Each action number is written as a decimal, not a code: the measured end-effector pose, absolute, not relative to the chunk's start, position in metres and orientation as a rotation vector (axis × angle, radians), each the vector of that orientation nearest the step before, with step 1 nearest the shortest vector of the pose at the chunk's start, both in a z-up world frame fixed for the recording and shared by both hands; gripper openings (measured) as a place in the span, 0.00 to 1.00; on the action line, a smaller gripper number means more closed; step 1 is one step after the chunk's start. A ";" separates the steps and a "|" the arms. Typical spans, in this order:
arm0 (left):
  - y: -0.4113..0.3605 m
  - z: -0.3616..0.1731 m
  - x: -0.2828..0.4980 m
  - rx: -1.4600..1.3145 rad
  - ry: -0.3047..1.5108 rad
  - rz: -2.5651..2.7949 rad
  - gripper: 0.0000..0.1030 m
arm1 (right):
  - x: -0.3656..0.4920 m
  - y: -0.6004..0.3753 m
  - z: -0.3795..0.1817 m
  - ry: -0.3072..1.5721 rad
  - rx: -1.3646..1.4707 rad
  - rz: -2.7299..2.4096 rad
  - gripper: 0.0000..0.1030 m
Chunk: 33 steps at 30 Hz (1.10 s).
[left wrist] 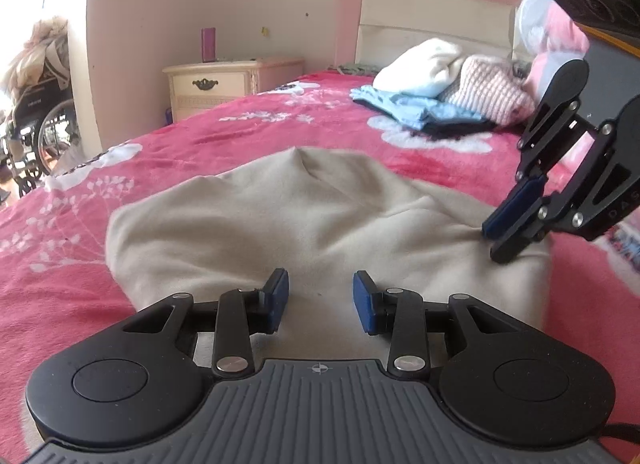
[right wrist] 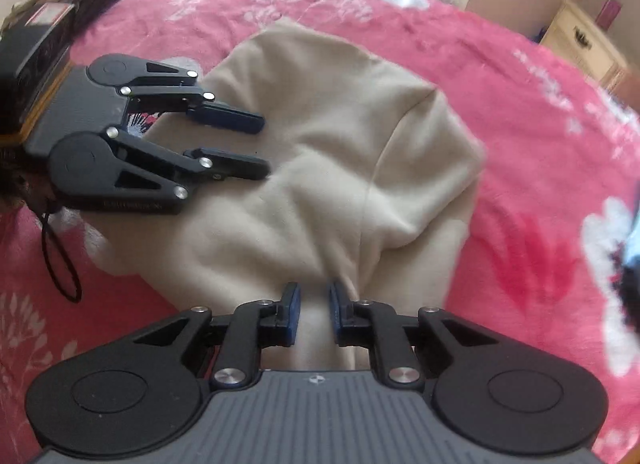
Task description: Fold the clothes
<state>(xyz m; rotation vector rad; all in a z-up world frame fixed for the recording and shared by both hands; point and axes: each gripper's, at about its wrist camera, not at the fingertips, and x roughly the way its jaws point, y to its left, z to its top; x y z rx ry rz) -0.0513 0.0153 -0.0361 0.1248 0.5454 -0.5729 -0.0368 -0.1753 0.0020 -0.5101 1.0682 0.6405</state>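
Beige garment (left wrist: 320,216) lies crumpled mid-bed on the pink blanket (left wrist: 60,224). Left gripper (left wrist: 320,298), at six o'clock, hovers released above it. Right gripper (left wrist: 496,232), at three o'clock, narrowly parted, tips touching the cloth.

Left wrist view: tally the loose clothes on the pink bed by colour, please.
Beige fleece garment spread in front: 1
White bundled garment near the headboard: 1
Pink-and-white knitted piece: 1
Light blue folded garment: 1
Black garment under the blue one: 1
Total: 5
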 end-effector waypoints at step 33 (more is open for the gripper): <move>-0.120 -0.044 -0.130 0.968 0.614 -0.670 0.66 | -0.058 -0.344 -0.077 1.213 1.019 0.197 0.46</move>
